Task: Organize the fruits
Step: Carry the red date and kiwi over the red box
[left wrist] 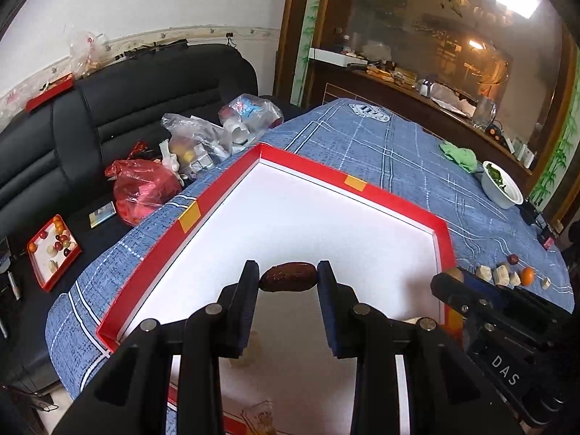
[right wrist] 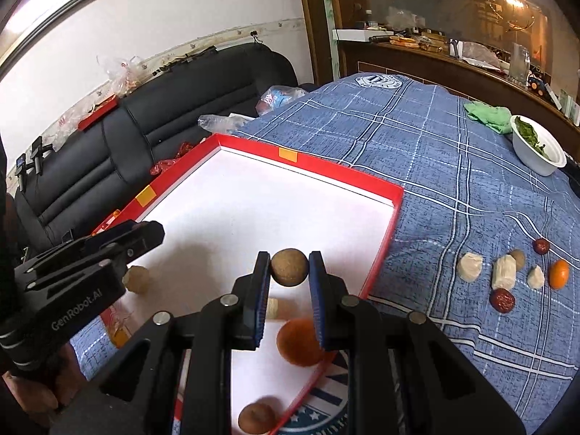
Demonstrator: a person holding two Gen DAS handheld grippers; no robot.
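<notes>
My left gripper (left wrist: 288,277) is shut on a dark red date (left wrist: 289,276), held lengthwise above the white floor of the red-rimmed tray (left wrist: 224,192). My right gripper (right wrist: 289,266) is shut on a round tan longan (right wrist: 290,266) over the same tray (right wrist: 384,232). Below it in the tray lie an orange fruit (right wrist: 295,340), a brown round fruit (right wrist: 255,417), a pale piece (right wrist: 272,307) and another tan ball (right wrist: 137,278). Each gripper shows at the edge of the other's view: the right one (left wrist: 449,282), the left one (right wrist: 145,233).
Loose fruits and pale pieces (right wrist: 507,275) lie on the blue plaid cloth (right wrist: 435,152) right of the tray. A white bowl of greens (right wrist: 536,148) and a green cloth (right wrist: 487,114) sit farther back. A black sofa (left wrist: 108,116) with bags and a small red tray (left wrist: 52,250) is at left.
</notes>
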